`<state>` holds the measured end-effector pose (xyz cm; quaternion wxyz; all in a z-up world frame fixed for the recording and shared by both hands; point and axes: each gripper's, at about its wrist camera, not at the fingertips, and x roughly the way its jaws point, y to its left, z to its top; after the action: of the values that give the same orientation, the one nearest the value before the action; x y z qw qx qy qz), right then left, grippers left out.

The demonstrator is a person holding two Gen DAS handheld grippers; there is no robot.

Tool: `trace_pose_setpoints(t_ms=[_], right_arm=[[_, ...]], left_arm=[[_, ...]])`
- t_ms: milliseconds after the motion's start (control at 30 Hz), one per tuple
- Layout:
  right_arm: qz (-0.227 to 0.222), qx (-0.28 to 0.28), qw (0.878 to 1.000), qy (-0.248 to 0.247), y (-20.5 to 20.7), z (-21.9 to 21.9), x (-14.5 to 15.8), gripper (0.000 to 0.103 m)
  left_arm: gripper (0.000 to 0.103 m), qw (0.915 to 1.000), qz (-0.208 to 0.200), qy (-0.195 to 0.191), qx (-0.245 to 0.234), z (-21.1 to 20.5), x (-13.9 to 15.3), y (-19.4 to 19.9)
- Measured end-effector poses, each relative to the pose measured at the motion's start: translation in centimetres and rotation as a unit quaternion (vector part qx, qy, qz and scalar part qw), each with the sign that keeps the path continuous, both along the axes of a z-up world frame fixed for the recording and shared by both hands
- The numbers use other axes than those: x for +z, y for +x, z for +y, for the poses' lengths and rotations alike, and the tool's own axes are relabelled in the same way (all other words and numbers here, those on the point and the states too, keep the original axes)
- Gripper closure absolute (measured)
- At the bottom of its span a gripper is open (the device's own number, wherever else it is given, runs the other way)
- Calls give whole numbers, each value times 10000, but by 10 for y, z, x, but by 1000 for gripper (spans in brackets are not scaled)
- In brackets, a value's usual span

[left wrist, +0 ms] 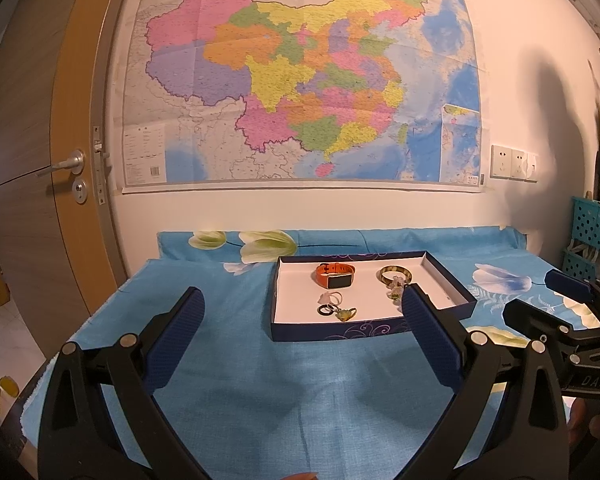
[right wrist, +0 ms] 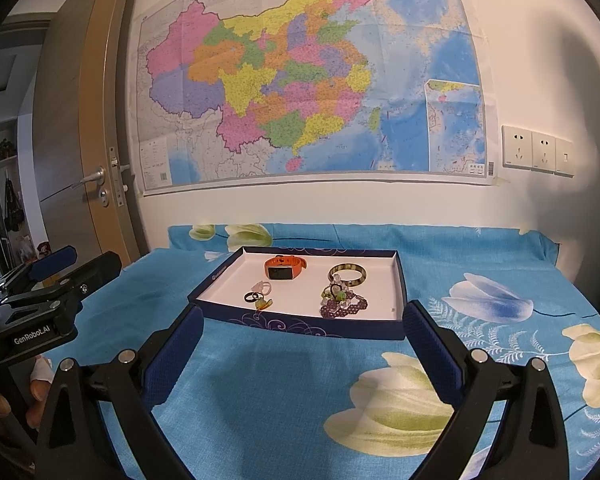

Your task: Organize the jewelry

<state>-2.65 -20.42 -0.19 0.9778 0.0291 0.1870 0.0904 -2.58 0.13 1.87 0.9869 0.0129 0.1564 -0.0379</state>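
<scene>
Both tools (left wrist: 302, 312) (right wrist: 302, 324) spread, empty; orange watch (right wrist: 285, 267) lies crosswise in tray (right wrist: 400, 280).

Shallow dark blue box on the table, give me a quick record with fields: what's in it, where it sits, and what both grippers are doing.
container: shallow dark blue box with white lining, lid off
surface: blue floral cloth
back of the box: orange-strapped smartwatch; mottled green-brown bangle
front of the box: black ring and amber pendant; purple bead bracelet
left gripper: open, empty, short of the box
right gripper: open, empty, short of the box
</scene>
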Motion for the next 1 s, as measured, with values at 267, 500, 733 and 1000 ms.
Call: trace_pose_setpoints(t_ms=[267, 500, 733, 1000], right_arm=[[15, 6, 10000, 16, 1, 1, 0, 6], [26, 5, 10000, 18, 1, 0, -1, 6], [25, 3, 10000, 25, 1, 0, -1, 6], [24, 5, 10000, 36, 1, -1, -1, 6]], left_arm=[[6, 10000, 5, -1, -8, 0, -1, 0], [6, 10000, 9, -2, 1, -1, -1, 0], [6, 10000, 7, 6, 0, -1, -2, 0], [6, 10000, 2, 7, 3, -1, -2, 0]])
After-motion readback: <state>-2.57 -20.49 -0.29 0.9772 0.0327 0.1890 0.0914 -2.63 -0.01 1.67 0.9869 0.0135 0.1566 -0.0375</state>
